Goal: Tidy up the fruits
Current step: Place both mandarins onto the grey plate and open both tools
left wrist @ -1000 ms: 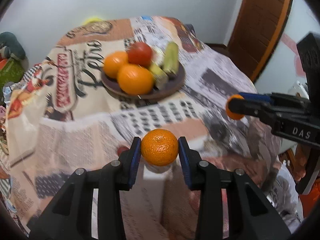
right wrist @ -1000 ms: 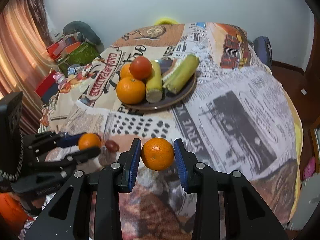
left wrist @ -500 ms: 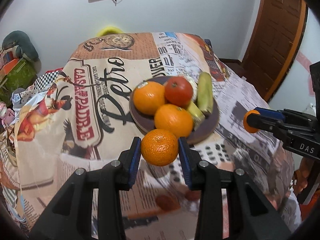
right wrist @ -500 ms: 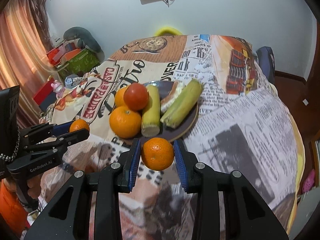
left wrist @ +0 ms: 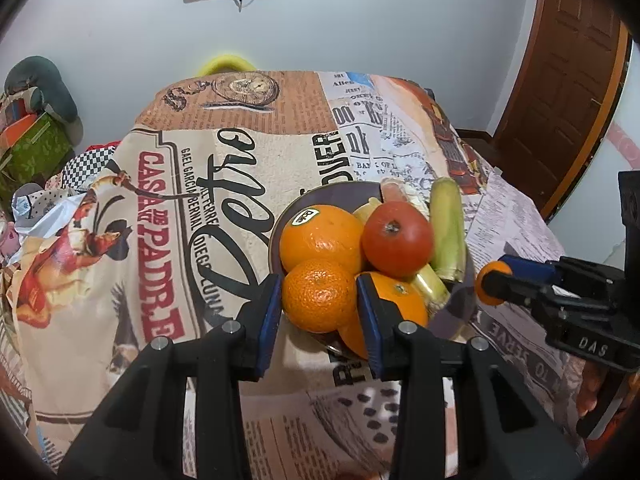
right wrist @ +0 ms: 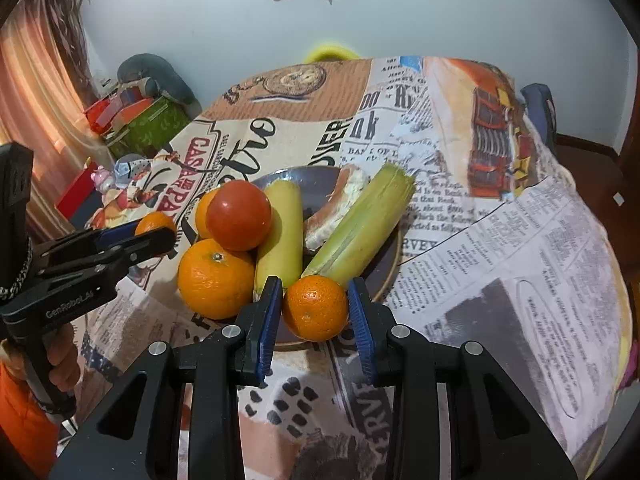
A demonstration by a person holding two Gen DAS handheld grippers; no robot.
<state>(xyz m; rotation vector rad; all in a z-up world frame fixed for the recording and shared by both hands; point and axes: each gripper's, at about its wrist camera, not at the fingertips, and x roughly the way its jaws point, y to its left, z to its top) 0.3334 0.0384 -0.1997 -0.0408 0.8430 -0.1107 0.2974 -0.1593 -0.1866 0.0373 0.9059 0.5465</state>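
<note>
My left gripper (left wrist: 319, 297) is shut on a mandarin (left wrist: 319, 295), held over the near left rim of the dark plate (left wrist: 464, 300). My right gripper (right wrist: 315, 307) is shut on another mandarin (right wrist: 315, 307), held over the plate's (right wrist: 390, 268) near rim. The plate holds two oranges (left wrist: 320, 236) (right wrist: 216, 278), a red tomato (right wrist: 239, 215), a yellow corn cob (right wrist: 282, 236), a green-husked corn cob (right wrist: 360, 228) and a pale piece of food (right wrist: 336, 208). Each gripper shows in the other view: the right (left wrist: 494, 282), the left (right wrist: 156, 228).
The table is covered with a newspaper-print cloth (left wrist: 192, 208) that hangs over its edges. Boxes and soft items (right wrist: 136, 116) are piled at the left beyond the table. A wooden door (left wrist: 560, 80) stands at the right, and a white wall behind.
Both grippers have moved forward toward the plate with their mandarins; the plate now lies right under the fingertips. Both stay shut.
</note>
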